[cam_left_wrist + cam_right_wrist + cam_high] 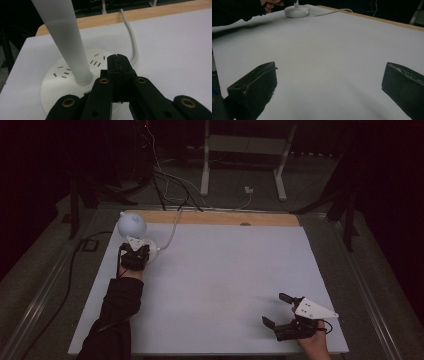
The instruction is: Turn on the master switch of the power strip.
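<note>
While the lamp (134, 231) stands at the table's (225, 280) far left corner, we judge it light, rigid, top-heavy; grip its stem. Left gripper (117, 65) pressed together over its base, right gripper (277, 309) spread, well apart.

Open white tabletop (215, 285) throughout, bar lamp (133, 227) and cord (172, 232) at far-left corner.

We note a dim room, dark backdrop. White table top (215, 285) w/ bare wooden strip (215, 218) along far edge. Grey floor (320, 185) beyond, loose cables (165, 175) trailing across it. White metal frame stand (245, 155) at back centre. Dark stand legs (75, 205) at left.
</note>
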`<act>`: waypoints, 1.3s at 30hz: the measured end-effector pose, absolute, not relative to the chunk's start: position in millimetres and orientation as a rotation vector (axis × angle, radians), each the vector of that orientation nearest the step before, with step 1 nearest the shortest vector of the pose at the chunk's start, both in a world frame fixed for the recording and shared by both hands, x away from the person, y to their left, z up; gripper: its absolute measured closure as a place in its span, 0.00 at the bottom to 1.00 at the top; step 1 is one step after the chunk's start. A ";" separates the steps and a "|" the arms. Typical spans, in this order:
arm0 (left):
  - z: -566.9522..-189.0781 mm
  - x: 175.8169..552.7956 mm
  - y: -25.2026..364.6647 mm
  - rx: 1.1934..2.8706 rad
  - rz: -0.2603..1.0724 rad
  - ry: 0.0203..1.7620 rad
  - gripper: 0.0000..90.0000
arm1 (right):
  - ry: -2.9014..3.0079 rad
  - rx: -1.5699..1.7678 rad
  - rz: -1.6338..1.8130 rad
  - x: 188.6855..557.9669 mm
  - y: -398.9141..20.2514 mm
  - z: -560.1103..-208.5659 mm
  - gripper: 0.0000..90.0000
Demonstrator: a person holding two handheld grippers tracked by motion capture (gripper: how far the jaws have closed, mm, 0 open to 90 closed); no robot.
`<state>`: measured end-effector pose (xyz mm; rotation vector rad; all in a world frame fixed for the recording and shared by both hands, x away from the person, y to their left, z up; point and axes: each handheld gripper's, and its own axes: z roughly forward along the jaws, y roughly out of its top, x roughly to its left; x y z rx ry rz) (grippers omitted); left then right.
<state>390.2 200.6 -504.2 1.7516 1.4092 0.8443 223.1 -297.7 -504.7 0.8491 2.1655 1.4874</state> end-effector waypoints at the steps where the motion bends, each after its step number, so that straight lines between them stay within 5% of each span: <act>1: -505.3 391.4 201.5 1.753 0.833 1.411 1.00 | 2.166 0.850 1.486 223.1 -297.6 -504.7 0.00; 39: -519.7 403.6 191.5 1.929 0.930 1.399 1.00 | 2.172 0.838 1.478 222.4 -297.1 -504.8 0.00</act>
